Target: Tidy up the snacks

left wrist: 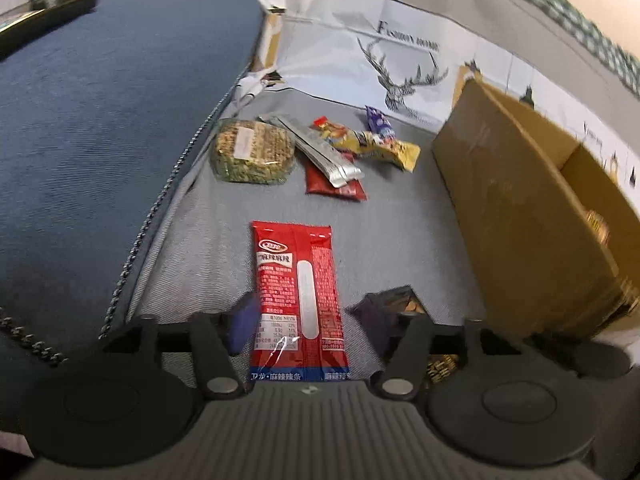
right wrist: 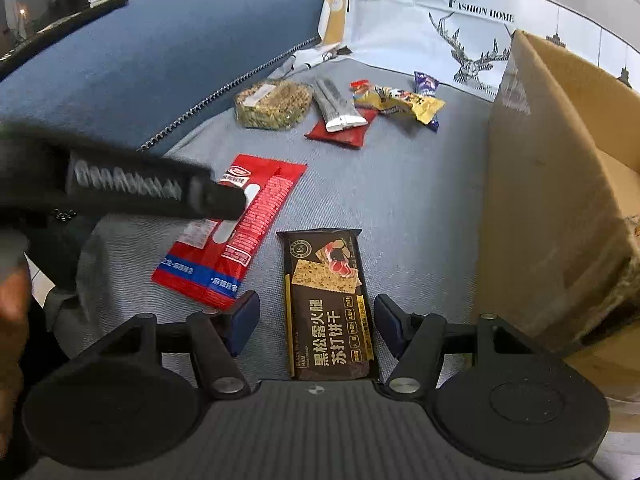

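Observation:
On the grey sofa seat (left wrist: 400,216), a long red spicy-strip packet (left wrist: 298,300) lies between the open fingers of my left gripper (left wrist: 308,326). A dark brown cracker packet (right wrist: 328,304) lies between the open fingers of my right gripper (right wrist: 316,320); its corner shows in the left wrist view (left wrist: 400,300). The red packet also shows in the right wrist view (right wrist: 236,232), partly under the left gripper's body (right wrist: 132,184). Farther back lie a round green-wrapped cake (left wrist: 252,150), a silver stick pack (left wrist: 316,148), a small red sachet (left wrist: 336,188), a yellow snack bag (left wrist: 376,144) and a purple candy (left wrist: 378,122).
An open cardboard box (left wrist: 520,216) stands on the right, also in the right wrist view (right wrist: 560,184). A blue cushion (left wrist: 100,140) rises on the left. A white deer-print cloth (left wrist: 400,68) covers the sofa back.

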Demonstrator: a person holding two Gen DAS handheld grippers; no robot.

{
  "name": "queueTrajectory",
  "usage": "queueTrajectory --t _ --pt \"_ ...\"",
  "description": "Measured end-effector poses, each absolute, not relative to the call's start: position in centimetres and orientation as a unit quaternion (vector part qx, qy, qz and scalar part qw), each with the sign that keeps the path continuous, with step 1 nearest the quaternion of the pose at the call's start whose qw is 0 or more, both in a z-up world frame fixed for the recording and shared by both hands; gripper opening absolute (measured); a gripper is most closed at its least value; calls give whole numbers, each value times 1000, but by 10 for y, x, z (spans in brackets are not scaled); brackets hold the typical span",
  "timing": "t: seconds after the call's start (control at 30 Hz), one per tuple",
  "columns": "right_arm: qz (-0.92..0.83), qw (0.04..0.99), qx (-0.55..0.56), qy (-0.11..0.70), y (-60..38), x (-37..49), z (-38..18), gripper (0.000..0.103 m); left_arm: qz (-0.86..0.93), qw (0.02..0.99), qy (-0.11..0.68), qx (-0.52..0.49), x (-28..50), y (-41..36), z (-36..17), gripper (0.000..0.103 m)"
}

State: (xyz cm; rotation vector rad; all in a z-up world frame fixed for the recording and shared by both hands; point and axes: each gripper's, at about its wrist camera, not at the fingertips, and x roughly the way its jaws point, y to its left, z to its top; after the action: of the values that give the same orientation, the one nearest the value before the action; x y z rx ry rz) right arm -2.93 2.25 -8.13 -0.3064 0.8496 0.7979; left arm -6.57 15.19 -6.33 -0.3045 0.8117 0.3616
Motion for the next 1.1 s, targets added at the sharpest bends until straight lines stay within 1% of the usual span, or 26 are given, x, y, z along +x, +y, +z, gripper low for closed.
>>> queueTrajectory --t 0.13,0.33,0.37,0.4,0.43,0.47,0.5,0.57,0.67,0.93,1.1 --pt "378 820 -147 403 27 -27 -84 65 172 893 395 -132 -56 149 -69 71" --pt "378 821 -164 394 28 -30 -85 62 184 876 426 -128 -43 151 -83 71" --pt "378 822 -165 393 28 -30 -85 60 185 876 427 -124 -42 150 -84 71" --pt "377 822 -166 392 28 -30 -84 54 185 876 429 -117 -41 149 -84 71" --pt "377 823 -167 390 28 -30 -84 51 185 877 430 -111 -42 147 -84 70" --pt "378 823 -168 389 28 -31 -83 44 185 877 432 -103 -42 146 -85 68" --pt "379 823 -168 388 28 -31 -83 42 187 877 433 -94 -42 144 -85 63" --pt "380 824 -171 385 27 -32 -82 42 190 877 433 -83 -43 143 -85 55" --pt "381 825 -176 379 25 -36 -81 42 189 878 430 -89 -47 144 -83 50" --pt "381 829 -170 373 17 -40 -74 42 168 881 426 -117 -57 144 -72 49" --pt "375 826 -171 386 16 -38 -77 42 158 875 438 -133 -62 144 -80 50"
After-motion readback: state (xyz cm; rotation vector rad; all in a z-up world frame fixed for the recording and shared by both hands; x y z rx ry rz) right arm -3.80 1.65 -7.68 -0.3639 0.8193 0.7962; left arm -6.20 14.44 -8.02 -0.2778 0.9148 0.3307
